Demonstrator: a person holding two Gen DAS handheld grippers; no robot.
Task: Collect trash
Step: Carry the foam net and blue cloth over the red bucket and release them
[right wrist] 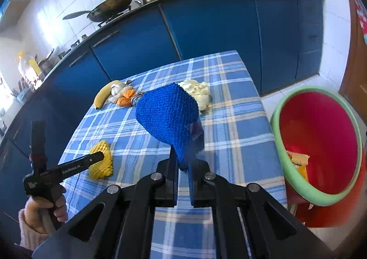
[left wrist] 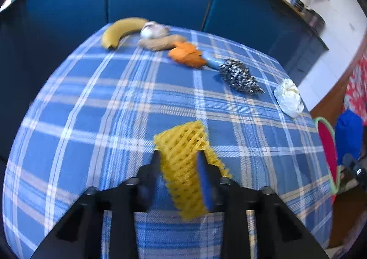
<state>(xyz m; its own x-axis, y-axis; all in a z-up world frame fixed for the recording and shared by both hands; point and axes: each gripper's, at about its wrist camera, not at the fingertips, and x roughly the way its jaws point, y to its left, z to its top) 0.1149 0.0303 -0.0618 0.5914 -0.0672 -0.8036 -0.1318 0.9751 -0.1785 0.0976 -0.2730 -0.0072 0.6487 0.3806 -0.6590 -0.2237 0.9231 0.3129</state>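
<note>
My left gripper (left wrist: 180,155) is shut on a yellow foam fruit net (left wrist: 183,167) low over the blue plaid tablecloth (left wrist: 114,103); the net also shows in the right wrist view (right wrist: 101,162) with the left gripper (right wrist: 98,157) on it. My right gripper (right wrist: 183,162) is shut on a blue knitted cloth (right wrist: 167,114) and holds it above the table. A red bin with a green rim (right wrist: 318,144) stands off the table's right edge, some trash inside. Crumpled white paper (left wrist: 289,97) lies near the right edge.
Along the far edge lie a banana (left wrist: 121,29), garlic (left wrist: 153,29), ginger (left wrist: 160,42), orange peel (left wrist: 187,54) and a steel scourer with a blue handle (left wrist: 238,75). Blue kitchen cabinets (right wrist: 206,29) stand behind the table, with a wok and kettle on the counter.
</note>
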